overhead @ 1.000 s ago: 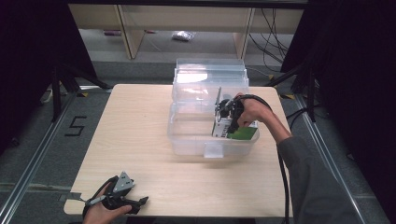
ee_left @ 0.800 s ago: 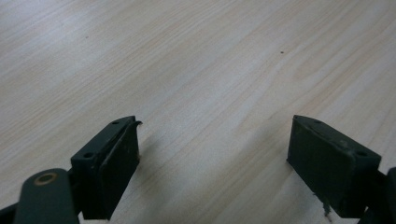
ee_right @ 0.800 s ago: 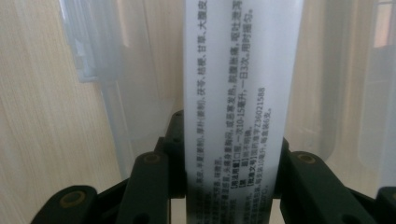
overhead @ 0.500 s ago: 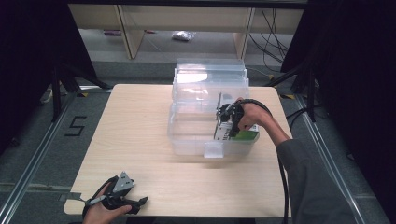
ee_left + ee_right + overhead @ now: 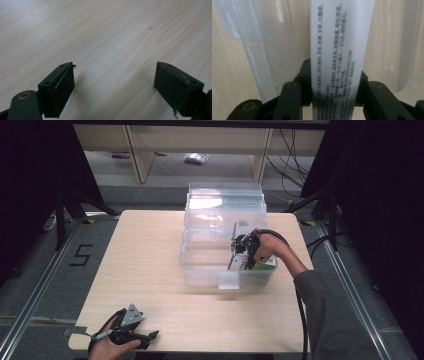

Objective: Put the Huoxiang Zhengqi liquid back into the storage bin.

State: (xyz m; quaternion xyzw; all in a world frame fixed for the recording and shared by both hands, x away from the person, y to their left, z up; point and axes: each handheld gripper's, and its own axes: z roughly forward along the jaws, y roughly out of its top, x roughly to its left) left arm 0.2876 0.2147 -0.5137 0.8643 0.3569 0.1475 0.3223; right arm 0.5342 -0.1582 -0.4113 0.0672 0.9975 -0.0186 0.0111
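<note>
A clear plastic bin [image 5: 200, 270] with its lid tipped up behind stands on the wooden table [image 5: 150, 250]. Inside its right part, my right gripper [image 5: 239, 257] is shut on a white and green printed box [image 5: 239, 261]. In the right gripper view the white box [image 5: 337, 50] with small black print rises between the jaws, with the bin's clear wall [image 5: 269, 45] behind it. At the table's front left corner my left gripper [image 5: 150, 336] lies low and open; in the left gripper view its pads [image 5: 62, 87] are wide apart over bare wood.
More green packaging [image 5: 265, 266] lies at the bin's right end. A tab [image 5: 229, 281] sticks out from the bin's front wall. Shelving and cables stand beyond the table's far edge. A floor mark [image 5: 80, 255] reads 5 at the left.
My right gripper has lowered the box slightly toward the bin's front right. The left gripper has stayed put.
</note>
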